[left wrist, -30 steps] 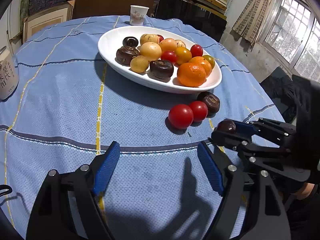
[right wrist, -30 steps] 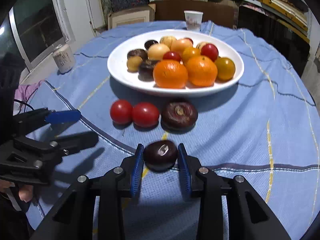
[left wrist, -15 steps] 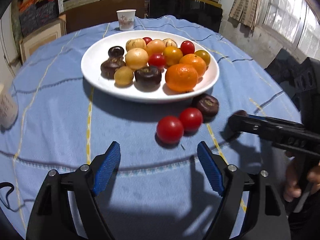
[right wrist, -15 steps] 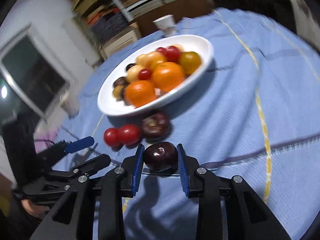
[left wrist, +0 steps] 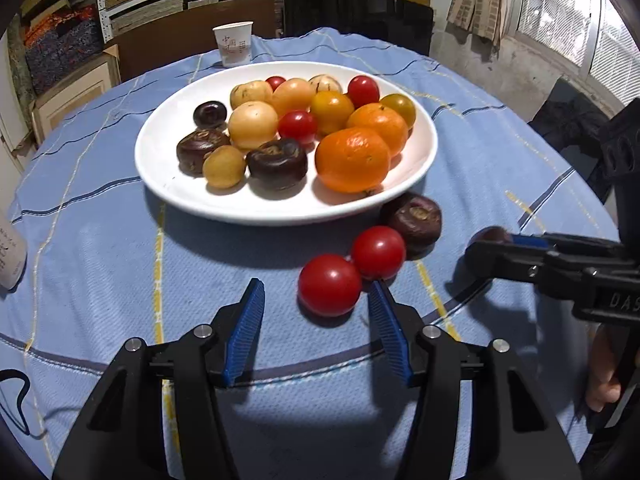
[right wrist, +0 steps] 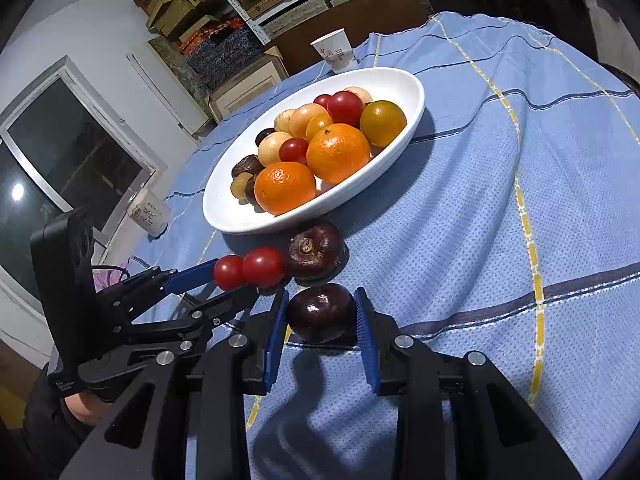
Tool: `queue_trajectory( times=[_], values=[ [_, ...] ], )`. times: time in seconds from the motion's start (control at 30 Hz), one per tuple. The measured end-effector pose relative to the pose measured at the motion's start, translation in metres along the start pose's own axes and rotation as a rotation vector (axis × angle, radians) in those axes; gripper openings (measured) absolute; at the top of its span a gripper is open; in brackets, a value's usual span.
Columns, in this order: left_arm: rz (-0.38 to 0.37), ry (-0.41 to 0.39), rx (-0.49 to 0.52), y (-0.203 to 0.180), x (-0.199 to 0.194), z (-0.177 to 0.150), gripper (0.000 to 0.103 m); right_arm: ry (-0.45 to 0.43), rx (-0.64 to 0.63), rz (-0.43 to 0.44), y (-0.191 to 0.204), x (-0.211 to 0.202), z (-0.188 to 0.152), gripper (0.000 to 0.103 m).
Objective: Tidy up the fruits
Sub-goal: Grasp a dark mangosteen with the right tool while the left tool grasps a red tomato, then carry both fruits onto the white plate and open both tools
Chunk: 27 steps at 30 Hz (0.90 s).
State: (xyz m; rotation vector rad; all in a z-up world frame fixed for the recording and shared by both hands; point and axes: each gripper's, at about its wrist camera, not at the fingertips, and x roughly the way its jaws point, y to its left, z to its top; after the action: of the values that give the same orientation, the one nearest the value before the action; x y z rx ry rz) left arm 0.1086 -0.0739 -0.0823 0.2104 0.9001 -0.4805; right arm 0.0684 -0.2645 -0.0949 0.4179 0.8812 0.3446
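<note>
The right tool [right wrist: 321, 320] is clamped on a dark fruit [right wrist: 320, 312]. The left tool [left wrist: 316, 308] has just been closing around a tomato [left wrist: 329, 285] on the surface [left wrist: 100, 260], not yet pinching. Squeeze softly, lift straight, then carry both to the plate [left wrist: 168, 184].

Blue-clothed table [left wrist: 100, 264], plate [left wrist: 168, 184], tomatoes [left wrist: 329, 290], cup [left wrist: 233, 43]
</note>
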Motion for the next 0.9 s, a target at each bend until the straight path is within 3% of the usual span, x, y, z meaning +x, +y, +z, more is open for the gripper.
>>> queue_trajectory(
  times=[0.13, 0.2, 0.3, 0.9],
  values=[
    [-0.015, -0.007, -0.004, 0.000, 0.001, -0.001, 0.046, 0.001, 0.000, 0.001, -0.001, 0.000, -0.001, 0.034],
    [-0.027, -0.011, -0.001, -0.001, 0.000, -0.001, 0.035, 0.001, 0.001, 0.001, -0.001, 0.000, -0.001, 0.034],
    [-0.035, -0.016, 0.002, -0.002, 0.000, -0.001, 0.030, 0.000, 0.000, 0.001, -0.001, 0.000, -0.001, 0.034],
    [-0.060, -0.050, -0.061, 0.010, -0.017, -0.012, 0.029, -0.011, -0.004, 0.007, 0.000, -0.005, -0.002, 0.034]
  ],
)
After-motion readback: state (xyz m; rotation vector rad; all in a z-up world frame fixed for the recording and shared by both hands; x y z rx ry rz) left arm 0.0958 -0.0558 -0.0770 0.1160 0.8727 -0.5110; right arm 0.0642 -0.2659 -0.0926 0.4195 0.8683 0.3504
